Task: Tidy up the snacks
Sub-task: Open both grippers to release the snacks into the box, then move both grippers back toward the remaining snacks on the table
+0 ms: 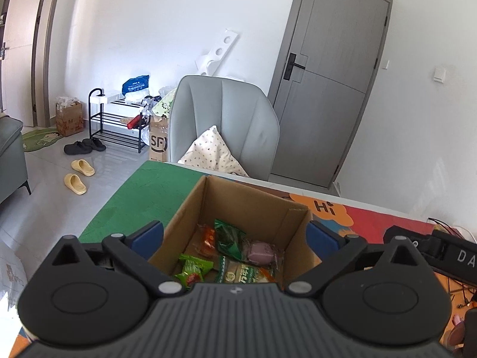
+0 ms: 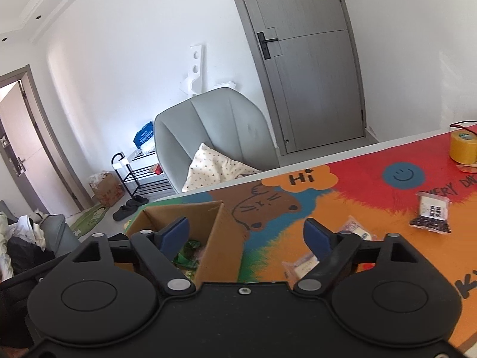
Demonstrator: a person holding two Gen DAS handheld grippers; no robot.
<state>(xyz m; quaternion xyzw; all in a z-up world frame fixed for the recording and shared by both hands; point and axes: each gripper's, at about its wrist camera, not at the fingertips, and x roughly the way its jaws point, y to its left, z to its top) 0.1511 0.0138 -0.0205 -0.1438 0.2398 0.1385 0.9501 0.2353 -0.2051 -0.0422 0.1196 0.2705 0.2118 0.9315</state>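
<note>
Since several wrapped snacks (image 1: 238, 256) already lie in the open cardboard box (image 1: 193, 208) while a dark seed packet (image 2: 431, 213) and two pale packets (image 2: 301, 265) remain loose on the desk (image 2: 372, 185), the sorting looks roughly half done. Both the left tongs (image 1: 235, 234) above the box and the right tongs (image 2: 246, 234) beside it gape wide and empty. A bright cartoon mat covers the desk, yellow tape roll (image 2: 463, 146) at its far end, grey armchair (image 1: 226, 125), shoe rack (image 1: 116, 125) and grey door (image 1: 334, 74) beyond.
</note>
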